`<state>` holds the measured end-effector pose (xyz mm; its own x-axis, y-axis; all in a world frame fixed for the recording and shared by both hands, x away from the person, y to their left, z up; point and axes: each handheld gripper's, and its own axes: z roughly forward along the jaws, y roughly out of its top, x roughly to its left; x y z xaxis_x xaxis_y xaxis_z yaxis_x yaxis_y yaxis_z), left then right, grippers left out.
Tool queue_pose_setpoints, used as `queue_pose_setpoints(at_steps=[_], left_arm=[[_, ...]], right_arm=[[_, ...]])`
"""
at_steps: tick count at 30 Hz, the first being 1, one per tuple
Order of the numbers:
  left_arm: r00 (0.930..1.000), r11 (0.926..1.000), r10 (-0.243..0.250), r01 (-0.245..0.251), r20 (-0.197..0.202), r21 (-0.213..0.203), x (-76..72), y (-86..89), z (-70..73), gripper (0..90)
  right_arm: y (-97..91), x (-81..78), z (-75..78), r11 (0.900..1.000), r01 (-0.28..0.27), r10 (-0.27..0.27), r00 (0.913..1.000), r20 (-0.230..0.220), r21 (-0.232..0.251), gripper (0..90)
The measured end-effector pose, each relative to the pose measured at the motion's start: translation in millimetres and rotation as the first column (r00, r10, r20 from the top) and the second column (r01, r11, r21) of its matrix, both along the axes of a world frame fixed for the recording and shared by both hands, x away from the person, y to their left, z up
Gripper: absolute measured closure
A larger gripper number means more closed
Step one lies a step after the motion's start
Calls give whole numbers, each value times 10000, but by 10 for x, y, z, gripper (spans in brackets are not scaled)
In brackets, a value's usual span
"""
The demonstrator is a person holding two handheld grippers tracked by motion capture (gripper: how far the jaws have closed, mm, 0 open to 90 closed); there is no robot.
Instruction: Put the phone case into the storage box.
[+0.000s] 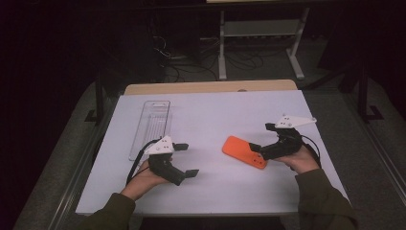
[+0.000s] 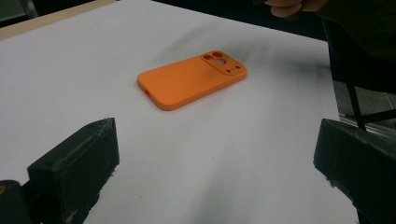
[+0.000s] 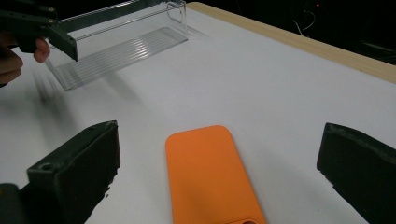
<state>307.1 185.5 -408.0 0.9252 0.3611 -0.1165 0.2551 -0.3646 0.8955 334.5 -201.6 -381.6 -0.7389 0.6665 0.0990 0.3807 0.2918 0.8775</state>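
An orange phone case (image 1: 244,152) lies flat on the white table (image 1: 215,110), right of centre. In the left gripper view the case (image 2: 191,79) shows its camera cut-outs at the far end. My right gripper (image 1: 261,137) is open right at the case's right end, and in the right gripper view the case (image 3: 208,177) lies between and below its spread jaws (image 3: 217,149). My left gripper (image 1: 186,159) stands open at the front left, well apart from the case, its jaws (image 2: 215,144) pointing toward it with nothing between them.
A clear plastic tray (image 1: 152,127) lies lengthwise at the table's left, just behind the left gripper; it is also in the right gripper view (image 3: 116,46). A wooden edge (image 1: 210,87) borders the far side. Dark floor, cables and a stand lie beyond.
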Motion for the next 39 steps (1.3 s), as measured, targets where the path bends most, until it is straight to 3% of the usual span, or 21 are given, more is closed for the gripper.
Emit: queue_pose_setpoints(at_steps=[22, 32, 35, 39], left_arm=[[9999, 9999, -82, 81, 100, 93, 10, 6, -1, 0], [9998, 9999, -126, 125, 138, 57, 11, -10, -10, 0], [9999, 9998, -146, 145, 77, 102, 6, -12, -13, 0], [9998, 9997, -183, 181, 99, 157, 4, -16, -14, 0]], right_arm=[[-29, 309, 22, 9999, 162, -162, 9999, -29, -40, 0], [-91, 471, 75, 9999, -80, 81, 9999, -104, 77, 0], [-115, 499, 114, 9993, -148, 152, 9998, -104, 358, 0], [-101, 498, 115, 9991, -312, 317, 9993, -190, 275, 0]])
